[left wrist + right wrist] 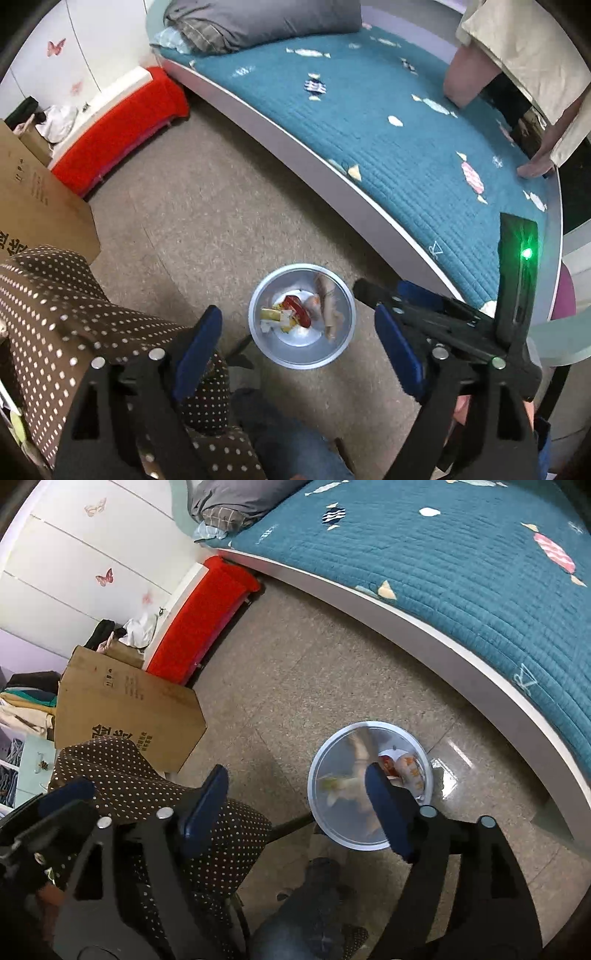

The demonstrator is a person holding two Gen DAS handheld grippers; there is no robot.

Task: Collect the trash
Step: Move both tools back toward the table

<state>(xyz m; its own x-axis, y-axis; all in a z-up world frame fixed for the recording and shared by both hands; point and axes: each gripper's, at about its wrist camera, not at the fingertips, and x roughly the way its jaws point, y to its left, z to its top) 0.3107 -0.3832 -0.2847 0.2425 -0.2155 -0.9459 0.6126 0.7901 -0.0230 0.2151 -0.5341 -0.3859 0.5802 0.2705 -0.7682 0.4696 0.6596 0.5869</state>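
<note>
Bed (pixel 388 122) with teal quilted cover fills the far side, its pale edge just beyond the bin. Grey speckled floor (pixel 207 206) runs under everything. Cardboard box (pixel 125 705) stands on the floor left of the bin, well apart from it. Red cushion (pixel 118 129) lies farther from the bin than the box, against the white wall. Brown polka-dot cloth (pixel 92 325) sits near the bin, on its left. Grey pillow (pixel 258 22) at the bed's far end, well away from the bin.

Round white bin (pixel 255 317) stands on the floor close to the bed edge. Trash (pixel 295 310) lies inside it: a red wrapper, yellow and white scraps, a pale crumpled piece. In the right wrist view the bin contents look blurred.

Left gripper (pixel 299 332) hangs above the bin, jaws spread wide, nothing between them. Right gripper (pixel 295 801) also above the bin, at its left rim, jaws spread, empty.
</note>
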